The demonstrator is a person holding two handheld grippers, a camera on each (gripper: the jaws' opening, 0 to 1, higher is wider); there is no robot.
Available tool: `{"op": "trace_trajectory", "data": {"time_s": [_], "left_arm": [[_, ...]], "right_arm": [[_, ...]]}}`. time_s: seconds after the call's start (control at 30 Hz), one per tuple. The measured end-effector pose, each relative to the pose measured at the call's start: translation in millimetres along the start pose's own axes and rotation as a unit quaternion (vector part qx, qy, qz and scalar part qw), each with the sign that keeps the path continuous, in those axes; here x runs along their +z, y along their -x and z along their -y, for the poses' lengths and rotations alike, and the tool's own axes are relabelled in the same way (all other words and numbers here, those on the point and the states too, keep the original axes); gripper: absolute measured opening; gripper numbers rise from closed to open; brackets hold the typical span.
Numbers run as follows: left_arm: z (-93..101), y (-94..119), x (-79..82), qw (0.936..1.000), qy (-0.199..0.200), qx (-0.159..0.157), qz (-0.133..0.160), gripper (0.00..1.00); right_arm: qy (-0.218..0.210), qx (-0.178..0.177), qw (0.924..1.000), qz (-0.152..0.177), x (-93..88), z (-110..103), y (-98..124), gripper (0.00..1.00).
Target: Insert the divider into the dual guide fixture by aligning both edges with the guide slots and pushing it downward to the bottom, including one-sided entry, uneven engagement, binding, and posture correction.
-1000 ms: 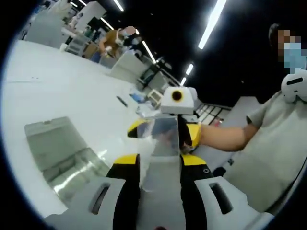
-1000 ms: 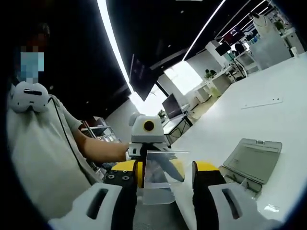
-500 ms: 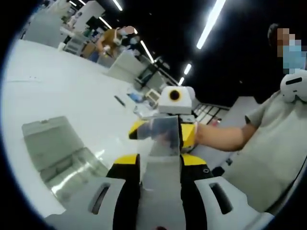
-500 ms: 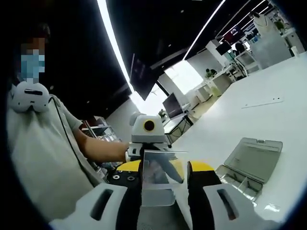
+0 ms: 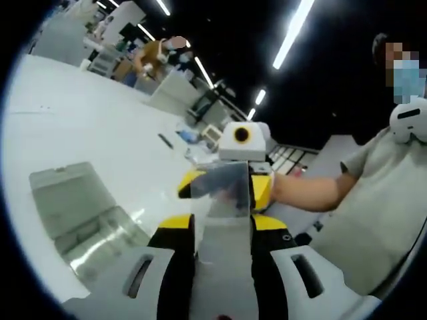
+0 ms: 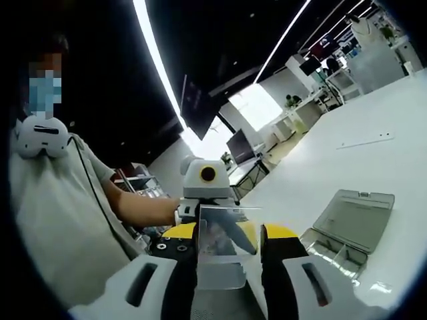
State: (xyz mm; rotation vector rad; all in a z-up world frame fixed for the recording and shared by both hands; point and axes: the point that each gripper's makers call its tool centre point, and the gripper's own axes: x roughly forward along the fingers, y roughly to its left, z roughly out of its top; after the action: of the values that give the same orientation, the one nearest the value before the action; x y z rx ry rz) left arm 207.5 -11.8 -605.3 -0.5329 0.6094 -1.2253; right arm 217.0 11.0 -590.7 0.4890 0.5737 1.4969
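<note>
- Little has moved over the last second: in the right gripper view the right tool (image 6: 229, 257) has drawn its black jaws in from a wider stance until they press on the clear divider (image 6: 222, 248), and since half a second ago nothing more has shifted than a slight wobble of the camera.
- Left gripper view: the left tool (image 5: 223, 250), low in the middle of the frame, has its jaws clamped on the same divider (image 5: 225, 200), exactly as a second ago; the other tool (image 5: 227, 187) faces it from just beyond, gripping the far edge.
- So both tools now hold one transparent sheet between them, up in the air in front of the person (image 6: 60, 200), whose forearm (image 5: 310, 190) reaches in from the right of the left gripper view.
- The dual guide fixture (image 5: 83, 217), a clear open box, lies on the white table (image 5: 87, 127) at the lower left of the left gripper view, and at the lower right (image 6: 347, 230) of the right gripper view. It is well apart from the divider; no edge is near a slot.
- Judged from this, the change is a settling of the two-handed grip, not a start on insertion. All of the task proper appears to be ahead: carrying the sheet over the fixture, lining up both edges, and pushing down.
- Which slots will take the divider cannot be told; the fixture's inside is too blurred and full of glare.
</note>
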Motion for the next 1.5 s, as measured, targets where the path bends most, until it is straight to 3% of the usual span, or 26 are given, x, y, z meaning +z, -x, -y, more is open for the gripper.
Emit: {"op": "trace_trajectory", "data": {"time_s": [0.23, 1.07, 1.33, 1.5], "left_arm": [[1.7, 0, 0.9, 1.0, 0.0, -0.001, 0.0, 0.29], [-1.3, -1, -0.4, 0.9998, 0.018, -0.003, 0.004, 0.3], [-2.7, -1, 0.3, 0.9999, -0.007, 0.011, 0.003, 0.35], [-13.1, 1, -7.3, 0.9976, -0.043, 0.051, -0.02, 0.37]], "right_arm": [[-0.008, 0.001, 0.9999, 0.014, 6.4, -1, 2, 0.33], [-0.009, -0.007, 0.9998, 0.019, 8.2, 1, -1, 0.31], [-0.01, -0.027, 0.9994, 0.019, 10.7, 9, -2, 0.31], [-0.017, -0.051, 0.9984, 0.017, 11.2, 18, -3, 0.31]]}}
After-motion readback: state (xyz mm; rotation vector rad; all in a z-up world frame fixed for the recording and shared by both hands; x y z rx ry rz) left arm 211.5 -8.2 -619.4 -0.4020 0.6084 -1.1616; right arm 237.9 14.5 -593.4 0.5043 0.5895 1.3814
